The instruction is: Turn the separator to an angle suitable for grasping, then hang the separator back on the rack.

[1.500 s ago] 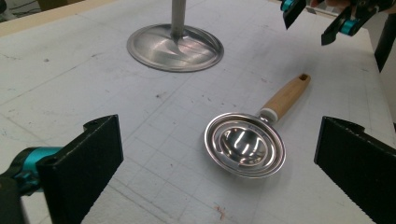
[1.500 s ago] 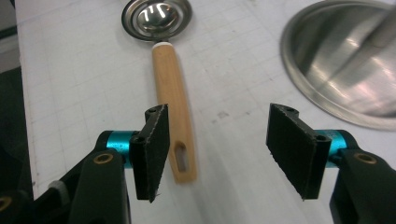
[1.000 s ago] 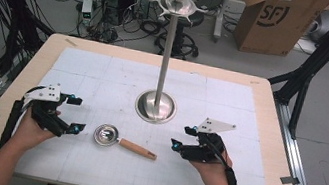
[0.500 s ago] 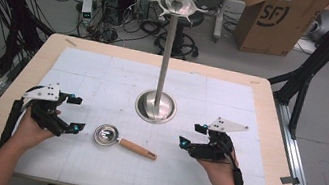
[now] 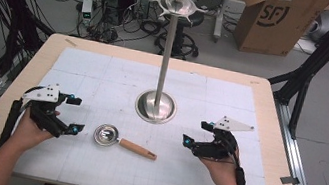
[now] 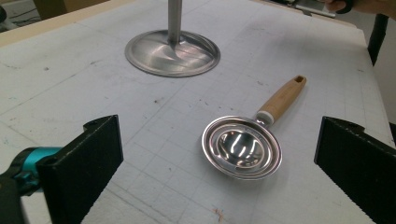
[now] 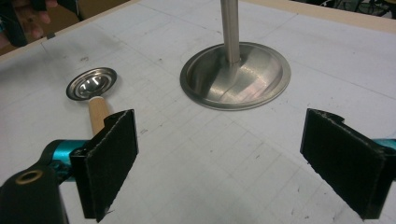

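Shifted a little toward the right side of the counter (image 5: pixel 270 115) since the earlier frames: right claw (image 5: pixel 194 133), with jaws that have just been opening, now spread wide and with nothing between them. Left claw (image 5: pixel 72 114) in the same place as before, also spread wide and empty. Lying flat on the white gridded mat (image 5: pixel 105 70), between both claws and nearer to the left one: small metal ladle (image 5: pixel 121 142), bowl up, wooden handle pointing toward the right claw. Seen in the left gripper view just ahead of the open jaws, bowl (image 6: pixel 241 147) first, not touching either pad. Seen in the right gripper view ahead and to the left, handle (image 7: pixel 97 113) partly hidden behind the left jaw, well apart from the pads. Standing behind the ladle near the middle of the mat: tall metal stand (image 5: pixel 156 105) with round base, apart from both claws. Bare mat on all sides of the ladle, and a bare strip in front of each hand up to the near wooden edge. Ladle and stand unchanged against the earlier frames.
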Available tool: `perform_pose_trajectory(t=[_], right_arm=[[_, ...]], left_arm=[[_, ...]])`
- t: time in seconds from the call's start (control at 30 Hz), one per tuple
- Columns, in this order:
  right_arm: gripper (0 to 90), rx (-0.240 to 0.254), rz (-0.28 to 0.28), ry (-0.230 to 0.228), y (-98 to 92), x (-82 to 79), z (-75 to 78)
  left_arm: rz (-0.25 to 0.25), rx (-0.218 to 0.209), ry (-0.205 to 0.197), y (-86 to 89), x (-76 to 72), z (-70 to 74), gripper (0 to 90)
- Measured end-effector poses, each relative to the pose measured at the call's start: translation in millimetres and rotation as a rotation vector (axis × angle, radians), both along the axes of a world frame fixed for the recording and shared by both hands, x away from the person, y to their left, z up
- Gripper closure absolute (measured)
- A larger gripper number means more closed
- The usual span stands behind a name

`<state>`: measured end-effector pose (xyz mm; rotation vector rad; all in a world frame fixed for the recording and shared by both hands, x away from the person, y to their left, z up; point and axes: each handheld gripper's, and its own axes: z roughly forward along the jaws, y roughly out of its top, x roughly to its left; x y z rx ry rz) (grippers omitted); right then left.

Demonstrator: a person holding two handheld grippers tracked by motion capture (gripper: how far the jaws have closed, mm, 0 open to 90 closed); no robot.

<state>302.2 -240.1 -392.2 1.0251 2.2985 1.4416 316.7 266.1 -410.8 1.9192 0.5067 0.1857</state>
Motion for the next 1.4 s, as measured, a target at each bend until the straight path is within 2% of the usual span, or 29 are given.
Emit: perform_pose_trajectory(t=[0.33, 0.5, 0.6, 0.67, 0.73, 0.87, 0.97, 1.07, 1.13, 1.23, 1.3, 1.4], right_arm=[[10.2, 0.001, -0.011, -0.001, -5.0, -0.2, -1.1], [10.2, -0.008, -0.020, 0.007, -6.1, -0.4, -2.7], [10.2, -0.009, -0.011, 0.002, -4.3, 0.8, -3.1], [10.2, -0.007, -0.011, 0.002, -4.3, 1.1, -3.2], [10.2, -0.004, -0.011, 0.003, -4.1, 1.7, -3.4], [10.2, -0.019, -0.002, 0.007, -0.6, 2.4, -5.1], [10.2, -0.027, 0.006, 0.011, 1.2, 3.4, -6.1], [10.2, -0.029, 0.010, 0.011, 1.1, 4.4, -6.7], [10.2, -0.027, 0.010, 0.013, 1.1, 4.5, -6.7], [10.2, -0.029, 0.016, 0.019, 2.4, 4.7, -7.4], [10.2, -0.032, 0.018, 0.018, 2.8, 5.1, -7.7], [10.2, -0.035, 0.020, 0.021, 4.4, 5.6, -8.4]], left_arm=[[-0.011, -0.004, 0.011, -2.6, 2.0, -2.1, 1.7], [-0.038, 0.018, 0.016, -7.7, 1.0, -3.5, 1.7], [-0.060, 0.048, 0.025, -13.4, -0.1, -4.8, 1.7], [-0.078, 0.081, 0.032, -19.7, -1.3, -3.1, 1.7], [-0.101, 0.129, 0.020, -28.3, -3.0, 2.2, 1.7], [-0.134, 0.139, 0.007, -42.0, -4.0, 11.0, 1.7], [-0.154, 0.167, 0.003, -54.7, -1.7, 18.7, 1.7], [-0.187, 0.222, -0.009, -69.5, 1.7, 29.0, 1.8], [-0.203, 0.231, -0.012, -78.0, 4.4, 33.1, 1.7], [-0.229, 0.266, -0.017, -91.2, 8.0, 35.1, 1.7], [-0.243, 0.270, -0.012, -98.9, 8.5, 35.3, 1.8], [-0.272, 0.315, -0.013, -109.4, 9.4, 33.7, 1.7]])
